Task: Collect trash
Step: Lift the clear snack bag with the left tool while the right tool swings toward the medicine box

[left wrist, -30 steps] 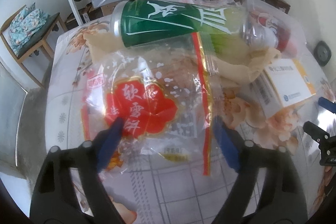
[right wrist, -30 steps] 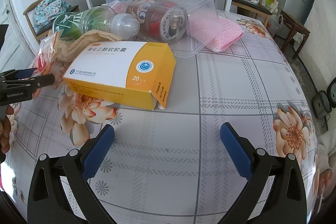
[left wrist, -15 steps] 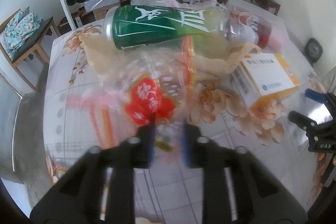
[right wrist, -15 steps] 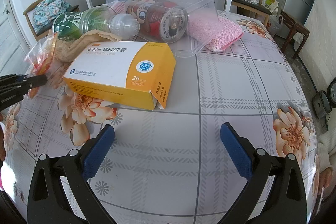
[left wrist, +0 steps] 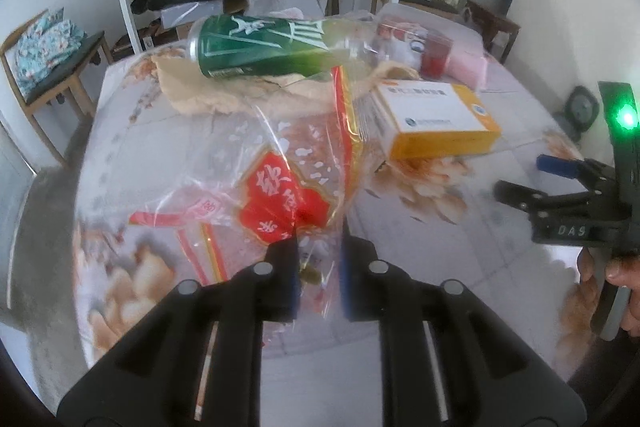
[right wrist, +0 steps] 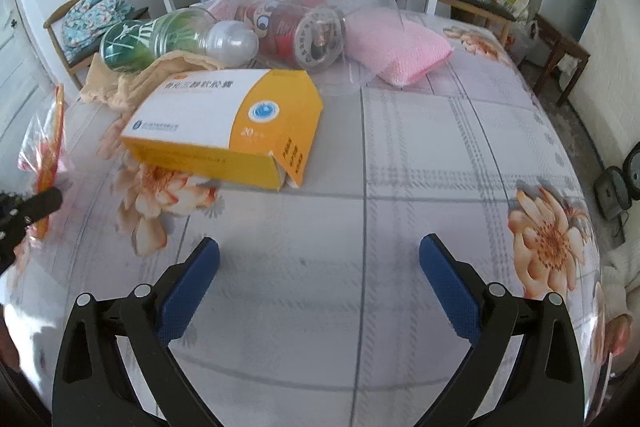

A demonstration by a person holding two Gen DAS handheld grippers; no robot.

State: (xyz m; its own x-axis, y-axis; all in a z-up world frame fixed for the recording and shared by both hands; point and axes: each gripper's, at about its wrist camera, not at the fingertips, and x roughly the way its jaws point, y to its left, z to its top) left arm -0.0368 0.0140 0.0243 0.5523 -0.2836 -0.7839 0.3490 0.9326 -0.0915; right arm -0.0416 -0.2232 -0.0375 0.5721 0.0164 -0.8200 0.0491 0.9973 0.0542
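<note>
My left gripper is shut on the near edge of a clear snack wrapper with a red label, and the wrapper hangs lifted off the table. The same wrapper shows at the far left of the right wrist view, pinched by the left gripper's fingers. My right gripper stands open above bare tablecloth with nothing between its fingers. It appears at the right of the left wrist view as the right gripper. A white and orange medicine box lies ahead of it.
A green-labelled plastic bottle lies on a beige cloth. A clear tub holds a red can, with a pink cloth beside it. The floral tablecloth covers the table; chairs and a white table stand beyond.
My left gripper went from open around the wrapper to shut on its edge, then pulled it back and up off the table. The right gripper stayed still and open.
</note>
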